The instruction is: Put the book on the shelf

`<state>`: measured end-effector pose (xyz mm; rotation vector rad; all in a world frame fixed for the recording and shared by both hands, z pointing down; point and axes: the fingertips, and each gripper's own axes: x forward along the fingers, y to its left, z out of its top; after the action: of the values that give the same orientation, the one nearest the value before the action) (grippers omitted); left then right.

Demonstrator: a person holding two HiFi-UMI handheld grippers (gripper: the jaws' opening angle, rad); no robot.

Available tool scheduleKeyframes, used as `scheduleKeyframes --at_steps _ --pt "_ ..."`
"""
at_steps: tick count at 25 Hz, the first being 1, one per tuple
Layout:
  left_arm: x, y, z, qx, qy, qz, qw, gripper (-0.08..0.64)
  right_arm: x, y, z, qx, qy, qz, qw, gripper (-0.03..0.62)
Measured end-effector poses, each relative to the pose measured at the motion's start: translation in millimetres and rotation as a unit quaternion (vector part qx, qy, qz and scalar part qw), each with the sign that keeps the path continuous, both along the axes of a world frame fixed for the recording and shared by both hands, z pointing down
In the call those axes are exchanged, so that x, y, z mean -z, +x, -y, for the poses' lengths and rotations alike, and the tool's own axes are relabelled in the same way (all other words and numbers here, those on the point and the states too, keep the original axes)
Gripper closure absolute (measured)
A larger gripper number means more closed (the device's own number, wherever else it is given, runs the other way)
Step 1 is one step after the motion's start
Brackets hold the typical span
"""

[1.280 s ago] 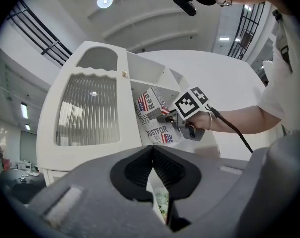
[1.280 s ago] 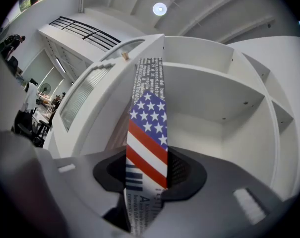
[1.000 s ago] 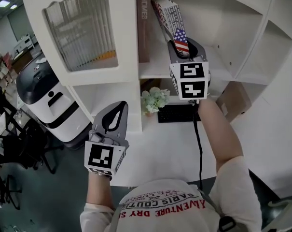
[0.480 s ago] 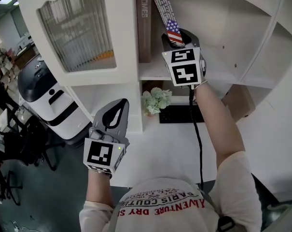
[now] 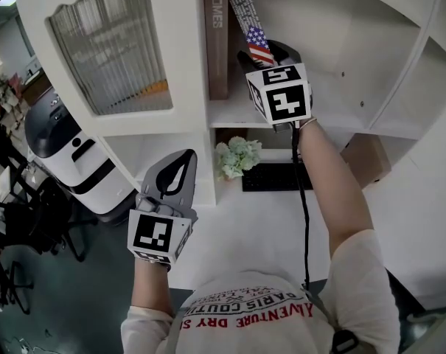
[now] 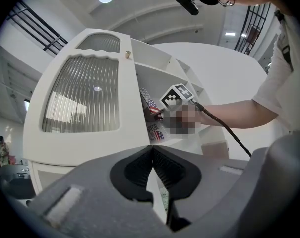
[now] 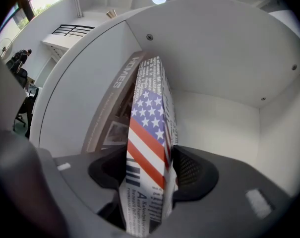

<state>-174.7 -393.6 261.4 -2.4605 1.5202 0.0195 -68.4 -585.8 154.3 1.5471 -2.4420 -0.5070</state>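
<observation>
The book [image 5: 246,17], with newsprint covers and a stars-and-stripes spine, leans in the white shelf [image 5: 340,102] compartment against a tall brown book [image 5: 217,43]. My right gripper [image 5: 267,53] reaches into that compartment, its jaws on either side of the book's lower end. In the right gripper view the book [image 7: 149,128] stands between the pads of the right gripper [image 7: 149,170], whose jaws are opening with slim gaps beside the book. My left gripper [image 5: 180,174] hangs low in front of the cabinet, shut and empty; its pads meet in the left gripper [image 6: 153,165] view.
A ribbed glass cabinet door [image 5: 108,50] is left of the compartment. Below the shelf are a small green plant [image 5: 237,157], a black keyboard [image 5: 270,175] and a cardboard box [image 5: 366,157]. A white and black machine [image 5: 68,153] stands on the floor at left.
My right gripper moved up and left, carrying the book deeper into the compartment until it leans by the brown book. The left gripper barely moved.
</observation>
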Motion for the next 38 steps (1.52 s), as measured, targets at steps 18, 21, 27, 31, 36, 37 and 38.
scheduleKeyframes --at_steps 18,21,27,31,36,37,38 --pt "-1.6 0.3 -42.7 -0.005 0.001 -0.01 0.9999 0.555 5.2 32.7 -135.0 0.017 0.114 0.064 0.991 0.448" --pt "-3.9 -0.2 -52.3 -0.01 0.0 -0.012 0.9999 0.555 -6.0 40.3 -162.1 0.023 0.115 0.086 0.989 0.539" --pt "-8.7 -2.9 -78.2 -0.021 -0.009 -0.012 0.9997 0.555 -44.9 47.2 -207.5 0.036 0.096 0.103 0.989 0.592" --pt "-18.7 -4.1 -92.4 -0.029 -0.018 -0.01 0.9994 0.555 -81.3 49.9 -232.9 0.044 0.067 0.115 0.99 0.592" --pt "-36.1 -7.0 -104.7 -0.034 -0.028 -0.013 0.9989 0.555 -133.3 51.1 -264.5 0.048 0.034 0.102 0.993 0.592" --pt "-38.3 -7.7 -105.9 -0.034 -0.031 -0.014 0.9988 0.555 -143.8 51.5 -268.8 0.048 0.024 0.102 0.993 0.592" --pt "-40.3 -8.3 -106.9 -0.034 -0.035 -0.014 0.9987 0.555 -153.7 52.4 -272.4 0.047 0.014 0.103 0.994 0.592"
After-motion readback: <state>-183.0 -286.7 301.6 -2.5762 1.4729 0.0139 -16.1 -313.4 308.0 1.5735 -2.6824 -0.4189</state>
